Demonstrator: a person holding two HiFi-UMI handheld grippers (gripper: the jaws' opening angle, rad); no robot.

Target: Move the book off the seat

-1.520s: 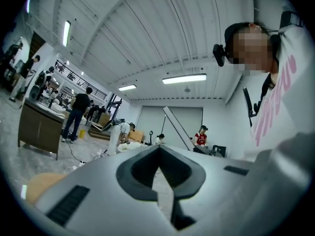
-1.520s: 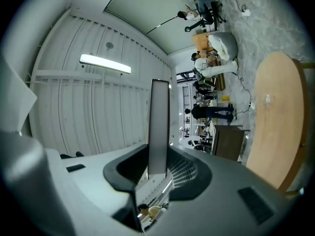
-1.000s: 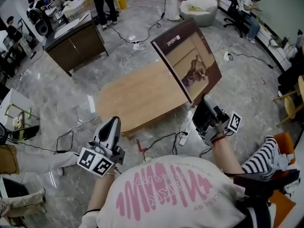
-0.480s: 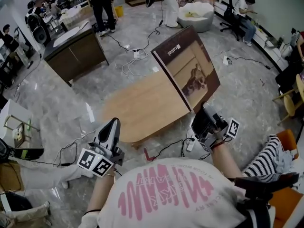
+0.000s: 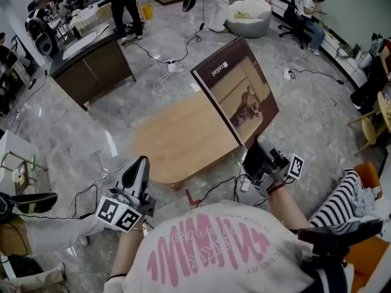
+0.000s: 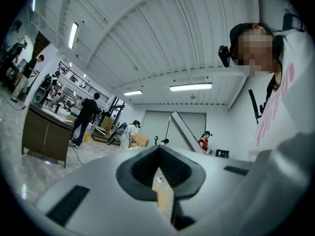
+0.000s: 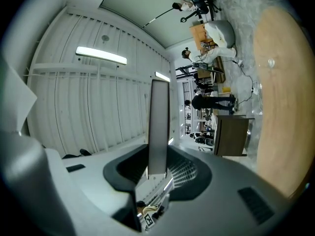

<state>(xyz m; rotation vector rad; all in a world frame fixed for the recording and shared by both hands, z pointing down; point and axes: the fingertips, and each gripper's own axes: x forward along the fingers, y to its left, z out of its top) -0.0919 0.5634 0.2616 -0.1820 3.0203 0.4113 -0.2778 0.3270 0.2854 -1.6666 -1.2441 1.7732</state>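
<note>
Wooden table [image 5: 174, 140] lies ahead; my right gripper [image 5: 259, 153] clamps the book [image 5: 239, 89] by its bottom corner, long axis rising tilted above the table's right edge. My left gripper [image 5: 135, 174], closed and empty, is well apart.

Table [image 5: 177, 136] sits mid-floor, and the book [image 5: 235, 90] stands up on edge at its right end, with its near corner pinched in the right gripper [image 5: 259, 143] just off the table's near right edge. The left gripper [image 5: 140, 162] is near-left of the table, not touching it. Cabinet [image 5: 91, 63] is far left, beanbag [image 5: 247, 14] way back, seat [image 5: 366, 179] near right.
</note>
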